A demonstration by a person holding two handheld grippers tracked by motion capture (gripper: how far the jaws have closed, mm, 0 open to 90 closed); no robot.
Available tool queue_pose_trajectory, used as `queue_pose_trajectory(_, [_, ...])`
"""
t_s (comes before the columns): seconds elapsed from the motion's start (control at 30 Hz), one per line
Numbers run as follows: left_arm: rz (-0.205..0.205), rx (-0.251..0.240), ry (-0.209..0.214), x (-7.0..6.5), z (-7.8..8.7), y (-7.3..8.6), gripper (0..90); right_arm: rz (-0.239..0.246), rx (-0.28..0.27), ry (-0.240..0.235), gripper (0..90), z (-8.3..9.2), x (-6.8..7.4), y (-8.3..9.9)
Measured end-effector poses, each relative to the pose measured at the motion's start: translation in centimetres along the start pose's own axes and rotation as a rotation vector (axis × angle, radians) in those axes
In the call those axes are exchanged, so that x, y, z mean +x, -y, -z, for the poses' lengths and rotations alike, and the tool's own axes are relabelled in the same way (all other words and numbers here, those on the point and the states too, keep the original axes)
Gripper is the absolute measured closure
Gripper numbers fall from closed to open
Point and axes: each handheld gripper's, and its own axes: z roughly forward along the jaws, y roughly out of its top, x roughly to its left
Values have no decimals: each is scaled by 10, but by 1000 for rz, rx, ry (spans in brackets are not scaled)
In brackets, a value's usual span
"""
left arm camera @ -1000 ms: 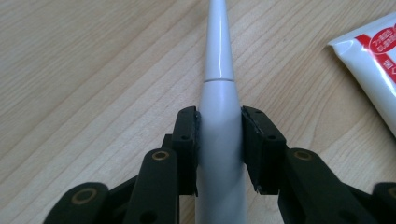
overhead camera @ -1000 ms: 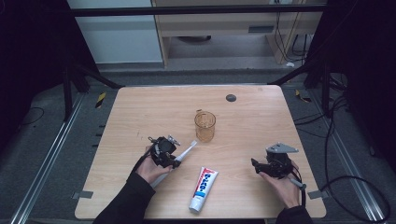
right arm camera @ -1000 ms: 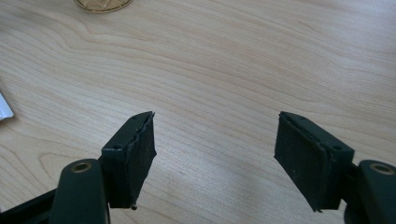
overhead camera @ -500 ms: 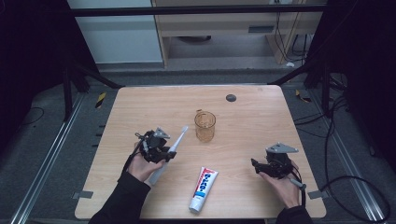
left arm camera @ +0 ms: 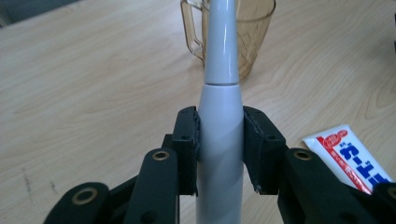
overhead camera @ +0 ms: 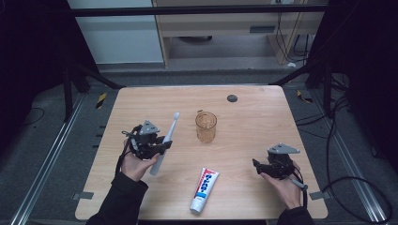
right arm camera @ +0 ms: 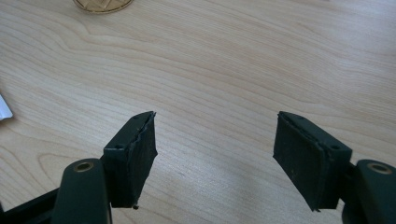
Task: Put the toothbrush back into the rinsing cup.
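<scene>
Hidden or cut off: in the left gripper view the electric toothbrush (left arm camera: 219,140) runs out of the top and bottom edges, so its bristle head and base are out of frame there; the cup (left arm camera: 233,32) is cut at the top and partly covered by the brush neck; the toothpaste tube (left arm camera: 350,156) is clipped at the right edge. The right gripper view catches just a sliver of the cup's base at its top edge.
Materials and shapes: the toothbrush (overhead camera: 165,143) is smooth, glossy white plastic, a thick tapered body with a seam to a slimmer neck. The cup (overhead camera: 206,126) is clear amber plastic with a side handle. The tube (overhead camera: 204,190) is flat and white with a white cap. The table (overhead camera: 263,108) is pale wood with visible grain and rounded corners; a small dark round disc (overhead camera: 232,98) lies near its far edge.
Writing: red and blue lettering on the tube, too small to read.
Left tongs (overhead camera: 162,147): pinching the toothbrush body between ribbed black pads, lifted off the table left of the cup, head pointing toward the far edge.
Right tongs (overhead camera: 256,165): spread wide with nothing between them, near the table's near right corner.
</scene>
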Motion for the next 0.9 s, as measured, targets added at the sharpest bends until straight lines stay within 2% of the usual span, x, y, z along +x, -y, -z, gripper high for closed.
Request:
queue_pose_trajectory(0.1, [4, -61, -49, 1, 9, -5, 669, 6, -10, 5, 285, 0, 0, 0])
queue_pose_trajectory(0.13, [4, -61, -49, 1, 9, -5, 669, 6, -10, 5, 285, 0, 0, 0])
queue_pose_trajectory(0.17, [11, -88, -68, 3, 12, -7, 669, 5, -12, 5, 281, 0, 0, 0])
queue_pose_trajectory(0.2, [11, -88, -68, 3, 12, -7, 669, 5, -12, 5, 281, 0, 0, 0])
queue_pose_trajectory(0.37, [35, -153, -109, 6, 15, -15, 669, 3, -21, 11, 265, 1, -1, 0])
queue_pose_trajectory(0.73, [92, -260, -131, 0, -4, -35, 669, -16, -29, 23, 222, 1, -1, 1])
queue_pose_trajectory(0.8, [96, -293, -151, -2, -9, -41, 669, -12, -34, 25, 216, 1, -3, 1])
queue_pose_trajectory(0.9, [107, -314, -142, -2, -12, -45, 669, -15, -35, 24, 212, 1, -3, 1])
